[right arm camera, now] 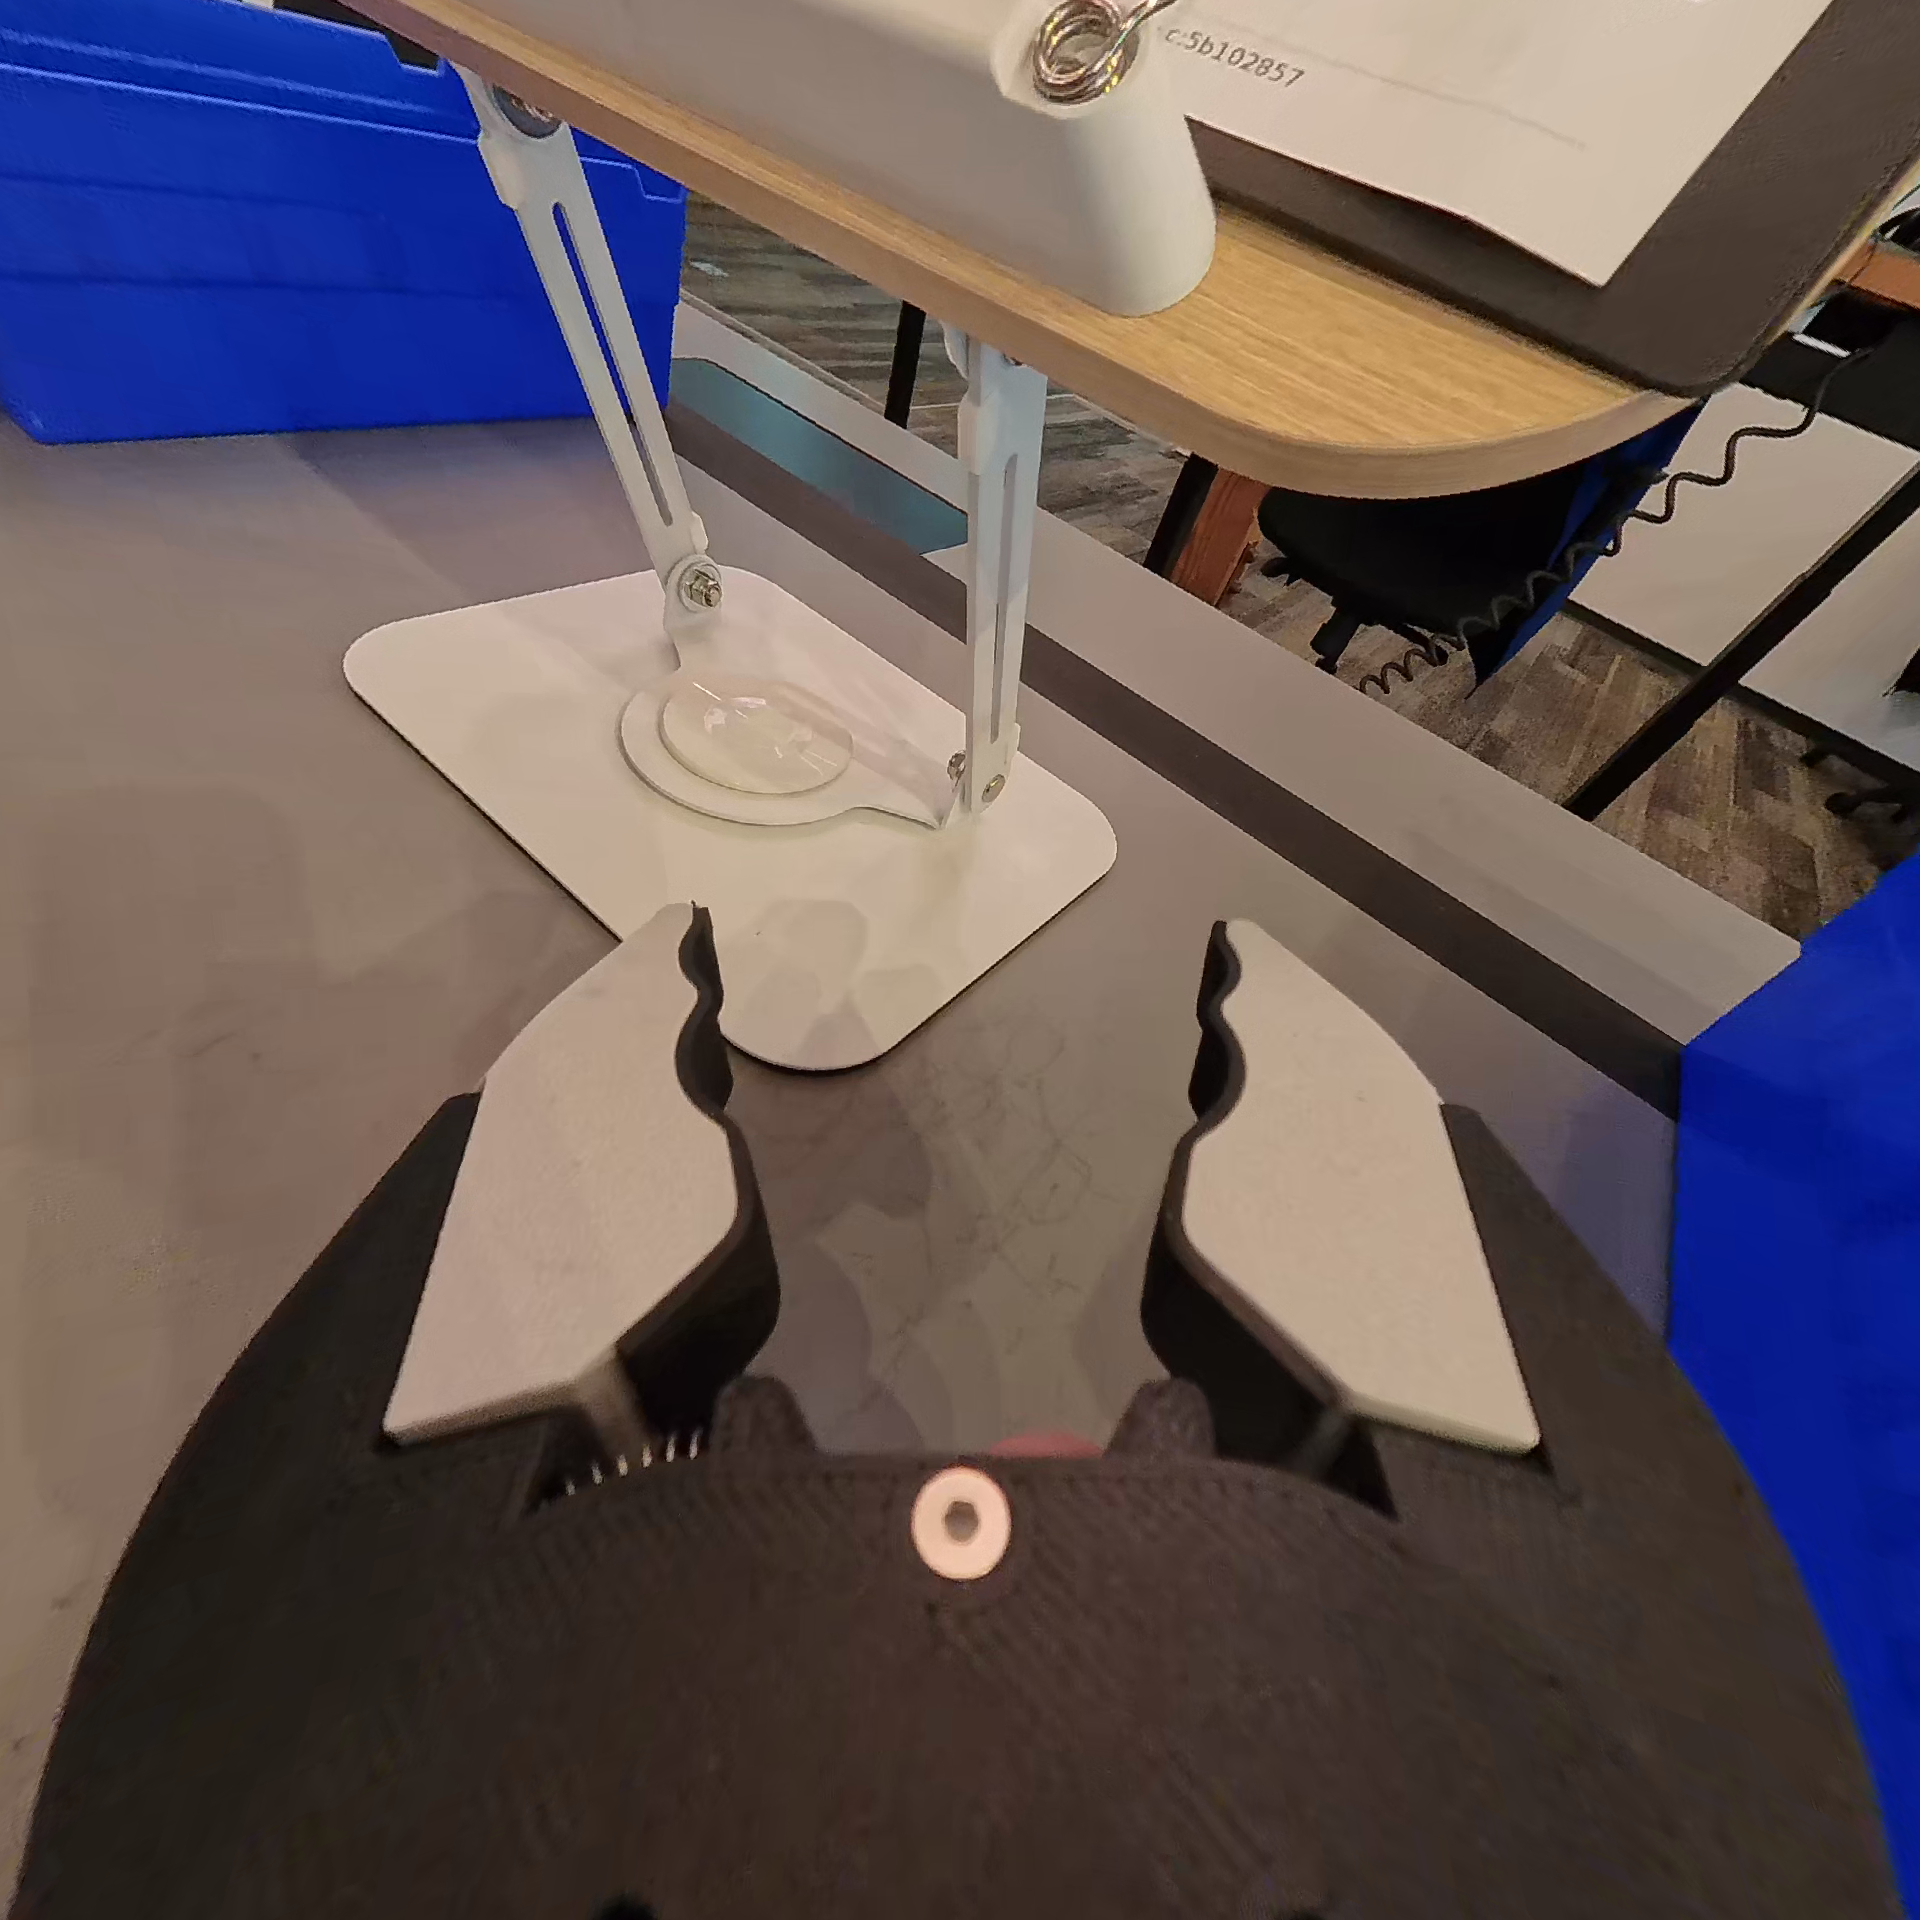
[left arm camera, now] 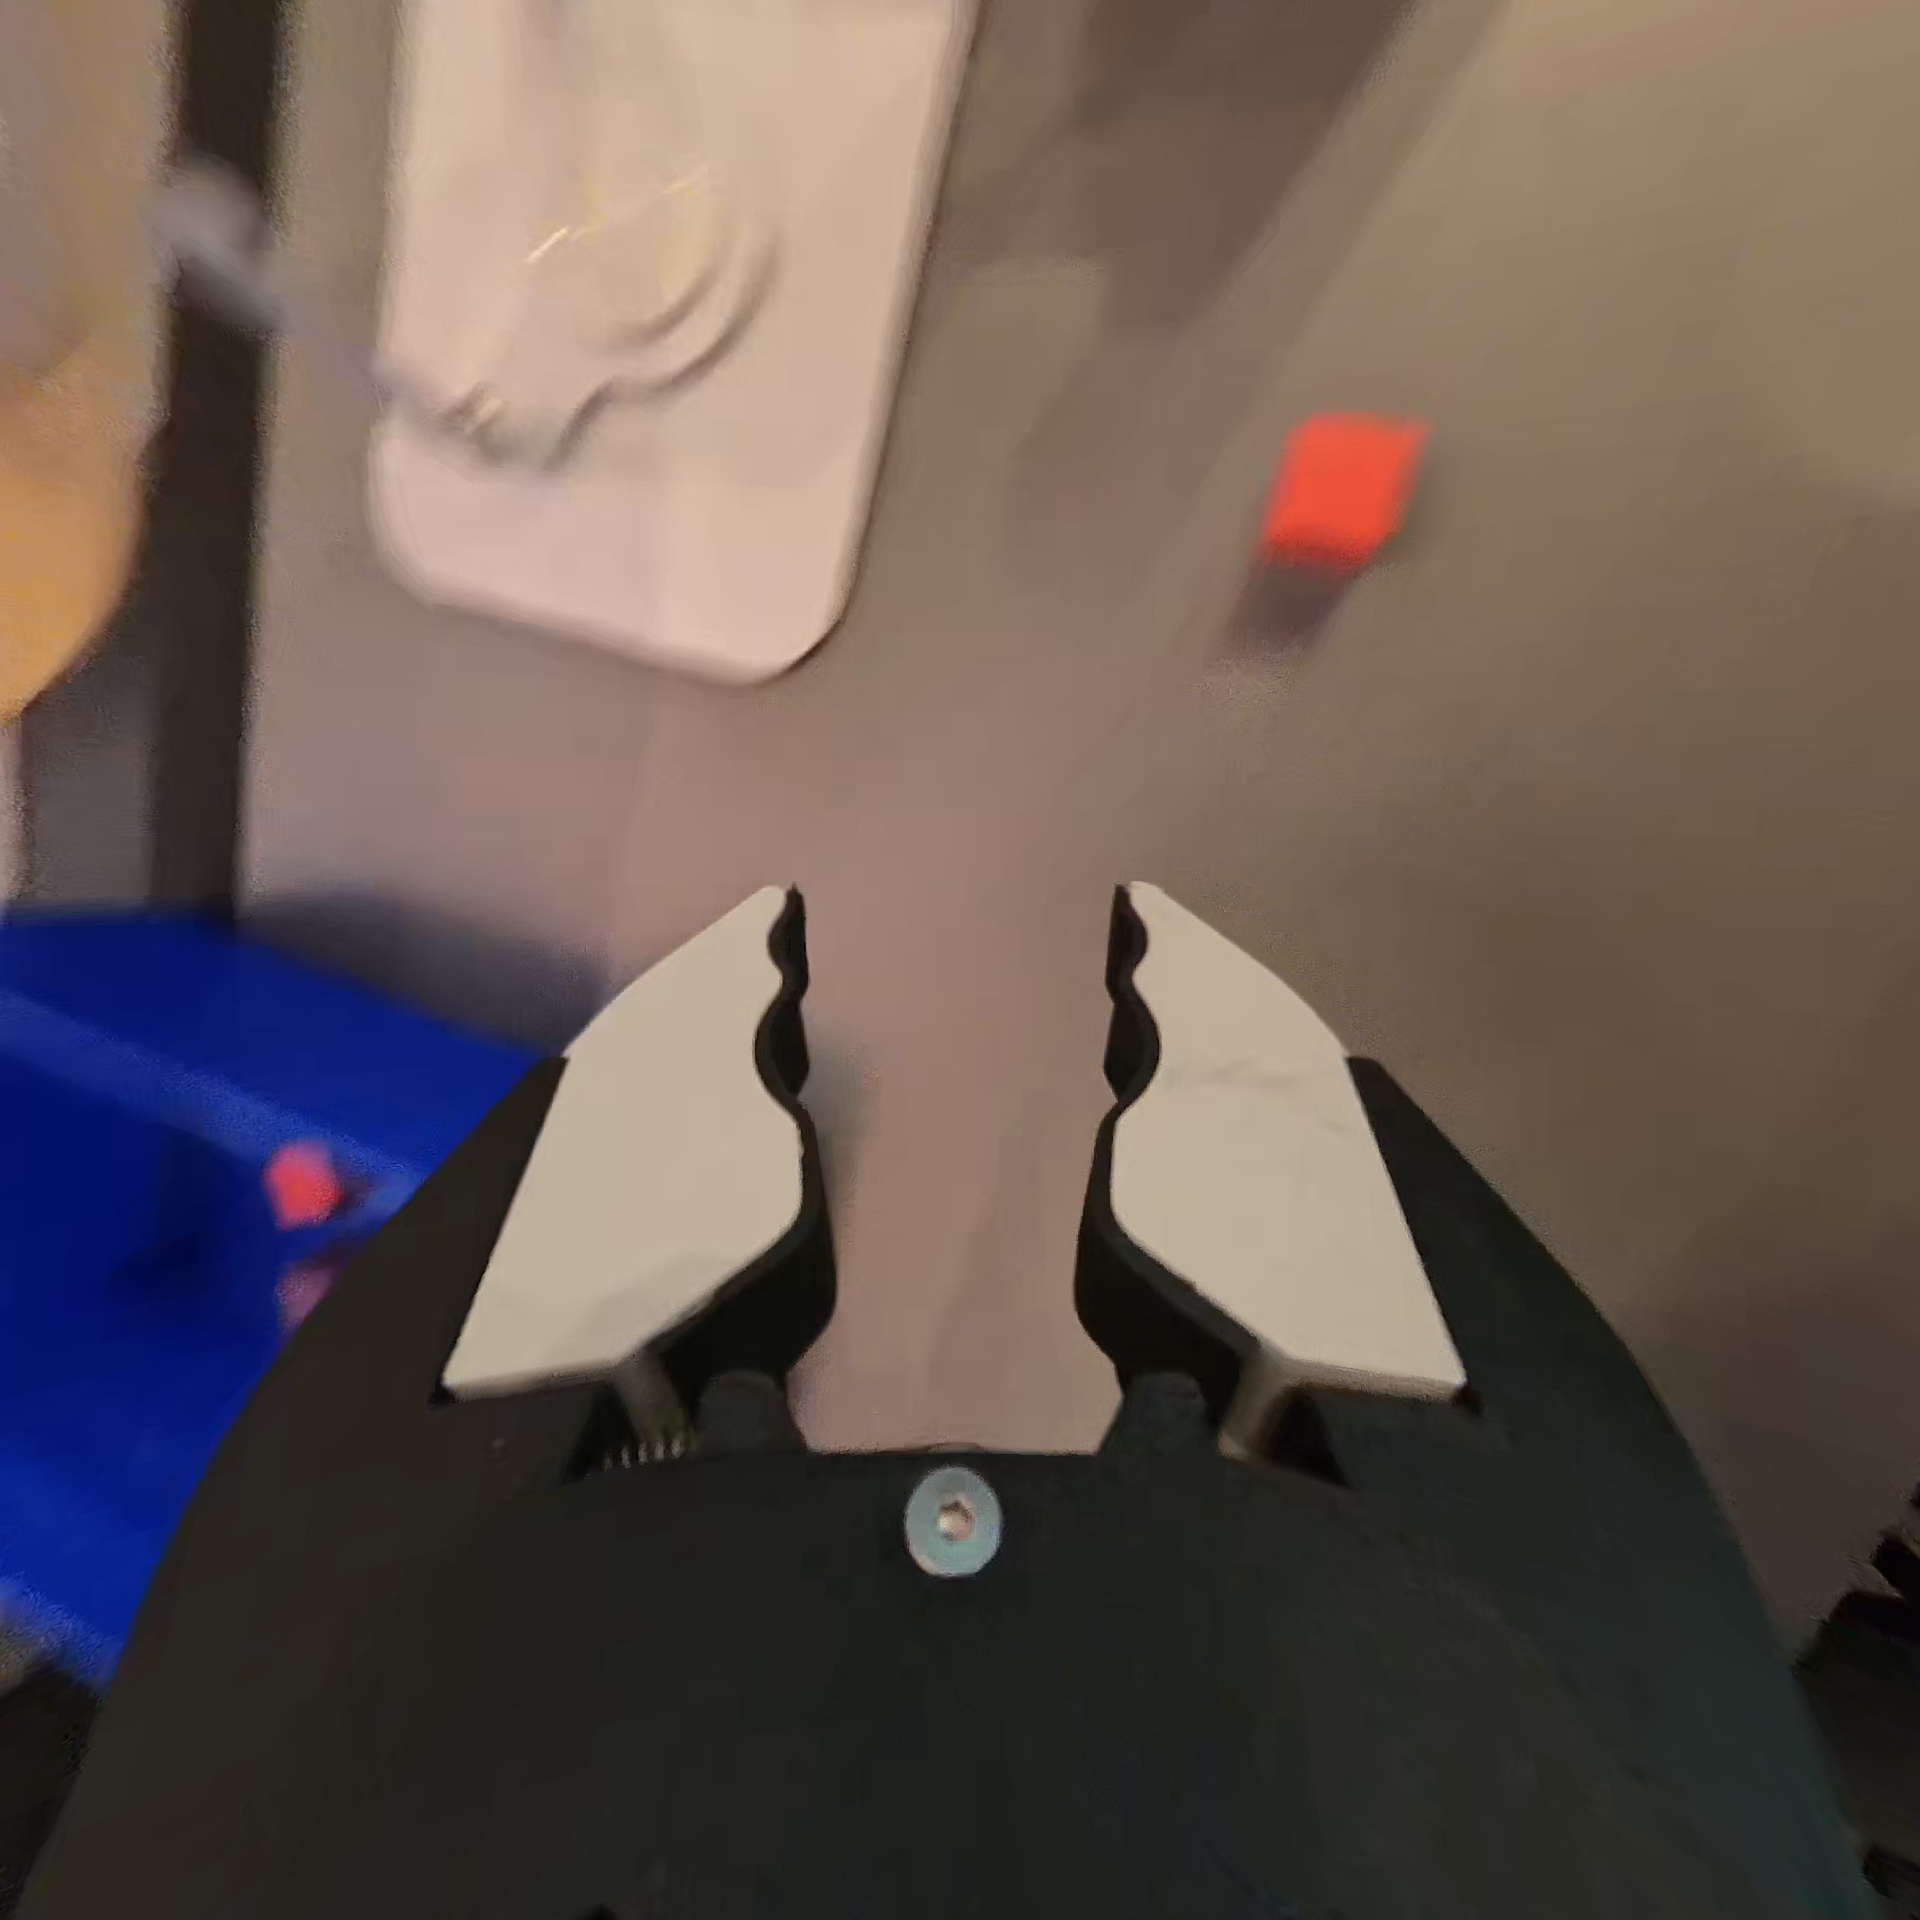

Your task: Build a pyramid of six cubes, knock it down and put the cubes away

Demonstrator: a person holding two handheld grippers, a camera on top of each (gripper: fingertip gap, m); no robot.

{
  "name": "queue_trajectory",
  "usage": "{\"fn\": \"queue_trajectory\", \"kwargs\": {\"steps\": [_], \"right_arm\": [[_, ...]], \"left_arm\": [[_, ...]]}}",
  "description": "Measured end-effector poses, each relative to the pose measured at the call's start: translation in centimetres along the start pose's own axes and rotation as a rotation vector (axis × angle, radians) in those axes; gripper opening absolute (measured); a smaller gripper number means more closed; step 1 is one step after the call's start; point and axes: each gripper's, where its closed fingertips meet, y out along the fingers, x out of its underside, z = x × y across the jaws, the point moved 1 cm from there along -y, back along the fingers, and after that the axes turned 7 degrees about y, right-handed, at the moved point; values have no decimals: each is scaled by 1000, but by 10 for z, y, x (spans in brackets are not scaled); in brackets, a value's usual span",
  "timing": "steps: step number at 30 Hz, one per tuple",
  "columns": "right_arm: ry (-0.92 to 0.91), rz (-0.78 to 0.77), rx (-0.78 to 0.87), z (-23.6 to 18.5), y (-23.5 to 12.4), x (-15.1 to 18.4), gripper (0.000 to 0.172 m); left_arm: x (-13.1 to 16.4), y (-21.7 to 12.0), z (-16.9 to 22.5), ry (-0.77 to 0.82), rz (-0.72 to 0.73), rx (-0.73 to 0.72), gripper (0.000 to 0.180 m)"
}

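Both grippers' jaws parted and bare, left gripper [left arm camera: 956, 904] narrower than right gripper [right arm camera: 956, 920].

Motion blur smeared the whole left wrist view: the red cube [left arm camera: 1340, 488] on the desk [left arm camera: 1558, 831] had soft edges. The blue bin [left arm camera: 156, 1143] at near left was cut by the edge, its reddish contents indistinct. In the right wrist view, the stand's wooden board [right arm camera: 1247, 353] ran off the top.
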Motion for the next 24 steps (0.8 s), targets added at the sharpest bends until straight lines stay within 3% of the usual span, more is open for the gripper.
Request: {"fn": "queue_trajectory", "kwargs": {"steps": [4, 8, 10, 16, 24], "right_arm": [[2, -1, 1, 0, 0, 0, 89], [0, -2, 1, 0, 0, 0, 89], [-1, -4, 0, 0, 0, 1, 89], [-8, -14, -5, -1, 1, 2, 89], [-8, -16, -10, -2, 2, 2, 88]], "left_arm": [[93, -33, -78, -75, -93, -129, 42], [179, -21, -115, -126, -263, -84, 35], [206, -11, -123, -146, -318, -56, 34], [233, 18, -117, -134, -433, 50, 39], [247, 37, -127, -116, -538, 50, 41]]}}
